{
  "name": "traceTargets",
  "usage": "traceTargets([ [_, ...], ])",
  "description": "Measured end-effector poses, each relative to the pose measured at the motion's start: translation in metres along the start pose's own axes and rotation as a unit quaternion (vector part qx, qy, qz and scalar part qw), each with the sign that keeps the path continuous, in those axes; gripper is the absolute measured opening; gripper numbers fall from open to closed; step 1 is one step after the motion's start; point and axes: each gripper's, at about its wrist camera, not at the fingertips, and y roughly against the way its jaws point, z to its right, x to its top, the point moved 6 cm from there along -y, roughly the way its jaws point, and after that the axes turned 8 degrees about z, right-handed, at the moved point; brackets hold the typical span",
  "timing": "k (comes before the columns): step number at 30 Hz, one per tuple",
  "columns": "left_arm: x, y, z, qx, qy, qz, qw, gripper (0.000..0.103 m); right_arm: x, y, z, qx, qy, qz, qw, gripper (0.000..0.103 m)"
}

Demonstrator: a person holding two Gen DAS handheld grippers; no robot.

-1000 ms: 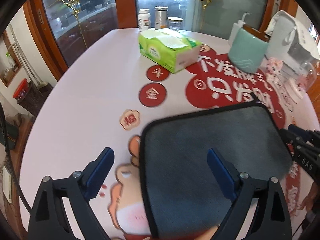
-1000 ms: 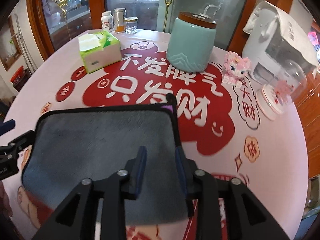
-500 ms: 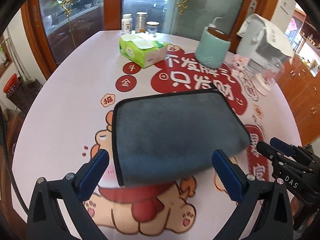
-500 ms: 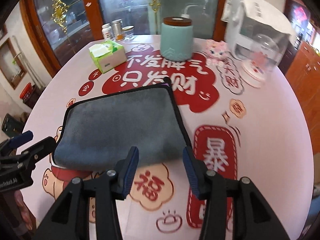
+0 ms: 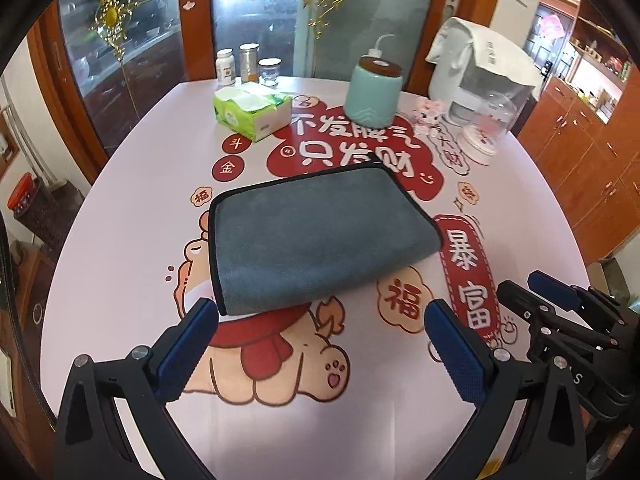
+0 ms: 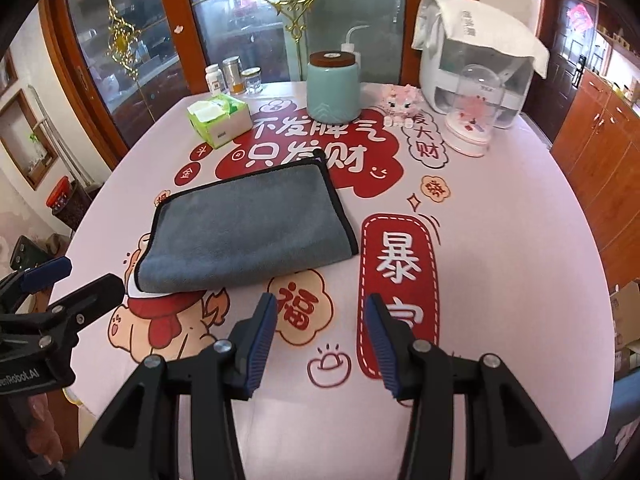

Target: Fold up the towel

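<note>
A grey towel with black trim [image 5: 312, 236] lies folded flat on the table, also seen in the right wrist view [image 6: 248, 232]. My left gripper [image 5: 320, 324] is open and empty, held above the table just short of the towel's near edge. My right gripper [image 6: 322, 320] is open and empty, near the towel's near right corner and apart from it. The right gripper also shows at the right of the left wrist view [image 5: 560, 312], the left gripper at the left of the right wrist view [image 6: 60, 284].
The round table [image 5: 120, 240] has a pink printed cover. At the back stand a green tissue box [image 5: 252, 110], a teal jar [image 5: 374, 92], a pink toy [image 5: 430, 112], a glass dome [image 5: 486, 132], a white appliance [image 5: 480, 76] and small bottles [image 5: 248, 66].
Both grippers have pulled back toward me and away from the towel. The right gripper, earlier nearly closed over the towel, has opened. The towel now lies free on the table.
</note>
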Motion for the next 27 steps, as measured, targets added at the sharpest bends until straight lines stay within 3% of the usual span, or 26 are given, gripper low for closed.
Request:
traceTargets([
  [14,-0.013,0.046,0.022,-0.002,-0.015,-0.004,0.9999,0.102,-0.021,0.047,0.011,-0.003,-0.038,0.002,0.999,0.046],
  [27,-0.028,0.061,0.037,0.000,-0.023,-0.007,0.9997,0.102,-0.027,0.071,0.011,-0.013,-0.036,0.013,0.999,0.046],
])
